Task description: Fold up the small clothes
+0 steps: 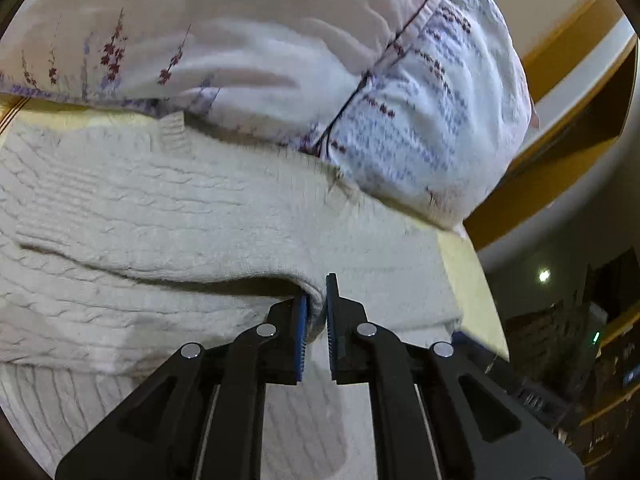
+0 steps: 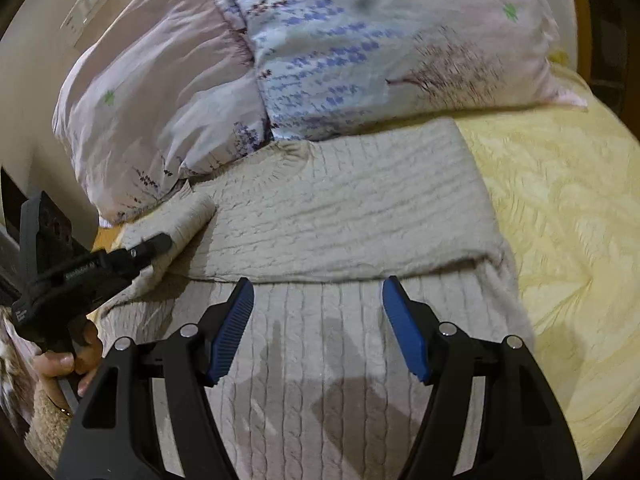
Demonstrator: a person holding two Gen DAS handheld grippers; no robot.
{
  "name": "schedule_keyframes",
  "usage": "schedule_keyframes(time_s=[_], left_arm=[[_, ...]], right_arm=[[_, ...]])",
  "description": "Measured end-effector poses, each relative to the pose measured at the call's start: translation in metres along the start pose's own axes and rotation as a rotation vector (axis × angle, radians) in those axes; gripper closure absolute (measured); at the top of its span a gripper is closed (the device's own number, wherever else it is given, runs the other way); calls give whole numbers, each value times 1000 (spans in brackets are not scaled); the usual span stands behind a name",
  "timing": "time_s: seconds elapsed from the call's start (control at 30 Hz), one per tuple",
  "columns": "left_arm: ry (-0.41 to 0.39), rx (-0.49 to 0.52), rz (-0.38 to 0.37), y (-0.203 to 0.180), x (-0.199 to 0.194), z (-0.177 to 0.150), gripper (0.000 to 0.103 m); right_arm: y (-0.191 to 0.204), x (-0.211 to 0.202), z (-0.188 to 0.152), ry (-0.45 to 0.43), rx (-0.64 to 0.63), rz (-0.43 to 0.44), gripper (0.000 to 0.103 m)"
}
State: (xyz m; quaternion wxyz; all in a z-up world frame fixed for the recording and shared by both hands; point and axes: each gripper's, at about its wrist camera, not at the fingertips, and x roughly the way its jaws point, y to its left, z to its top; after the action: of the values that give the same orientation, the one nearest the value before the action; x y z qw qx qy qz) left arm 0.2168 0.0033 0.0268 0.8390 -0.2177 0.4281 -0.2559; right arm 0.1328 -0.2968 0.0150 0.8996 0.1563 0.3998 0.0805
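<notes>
A cream cable-knit sweater lies on the yellow bedspread, its upper part folded over the lower. In the left wrist view the sweater fills the frame. My left gripper is shut on a fold of the sweater's edge; it also shows in the right wrist view at the left, pinching a rolled sleeve. My right gripper is open and empty, hovering just above the sweater's lower ribbed part, close to the fold line.
A floral pink-and-lavender duvet is bunched right behind the sweater; it also shows in the left wrist view. A wooden headboard and dark shelving are to the right. A wall with a switch plate is at the left.
</notes>
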Motion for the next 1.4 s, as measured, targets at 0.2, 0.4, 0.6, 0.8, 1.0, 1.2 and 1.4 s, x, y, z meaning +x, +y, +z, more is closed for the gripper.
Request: schedule_keyframes(time_s=[0.2,0.4,0.6,0.8,1.0,1.2,1.4], left_arm=[[-96,-47,-31,36,-64,-12,86],[-131,-211,99,104,-91,-20,86],[-106,-292,126,132,-87,-29,87],[-105,-307,113,137,-88,-28,87],[-103,-305,103,140,-89,-28,87],[-107,-287,111,138,-89,-29,87],[-102,-255,133,132,-89,-28,87]], right_arm=[[60,3,24,-29,-262,55,37],[161,40,22,-10,-580,183,48],[232,100,8,68,-758,172,53],[255,136,-4,107,-824,102,56],[238,134,9,85,-694,152,98],[174,83,44,-90,-406,165,98],[65,35,41,-190,-72,90,98]])
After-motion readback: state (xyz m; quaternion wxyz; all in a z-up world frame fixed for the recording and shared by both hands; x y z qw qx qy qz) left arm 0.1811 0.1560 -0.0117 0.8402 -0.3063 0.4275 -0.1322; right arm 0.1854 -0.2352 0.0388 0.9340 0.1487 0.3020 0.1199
